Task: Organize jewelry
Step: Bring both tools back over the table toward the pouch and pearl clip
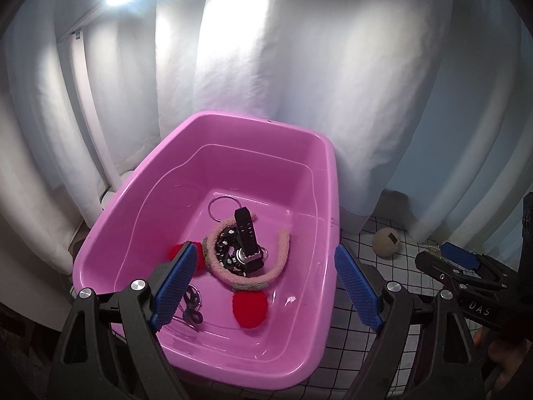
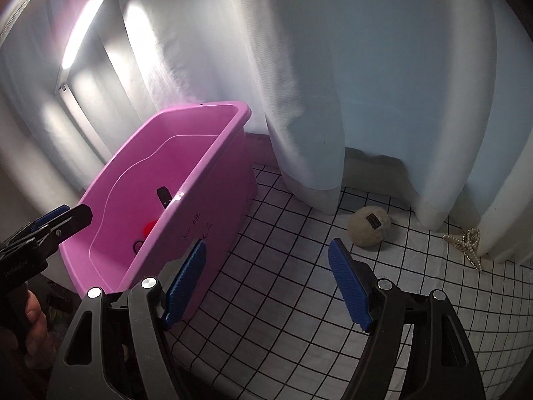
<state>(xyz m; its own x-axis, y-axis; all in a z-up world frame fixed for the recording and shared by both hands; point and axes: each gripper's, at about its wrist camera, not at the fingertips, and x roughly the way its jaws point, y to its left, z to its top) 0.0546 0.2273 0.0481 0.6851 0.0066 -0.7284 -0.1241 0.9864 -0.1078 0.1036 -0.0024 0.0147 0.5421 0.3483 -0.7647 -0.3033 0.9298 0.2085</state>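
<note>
With most pieces already in the pink bin, both the left gripper and the right gripper hang spread and empty, and the next move seemingly calls for the right one to reach the pearl clip or the puff left on the grid cloth.

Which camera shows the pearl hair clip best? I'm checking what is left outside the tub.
The right wrist view: the pearl hair clip lies in full sight on the checked cloth by the curtain, past the beige ball. In the left wrist view the right hand-held gripper covers it, leaving only a few pearls showing.
</note>
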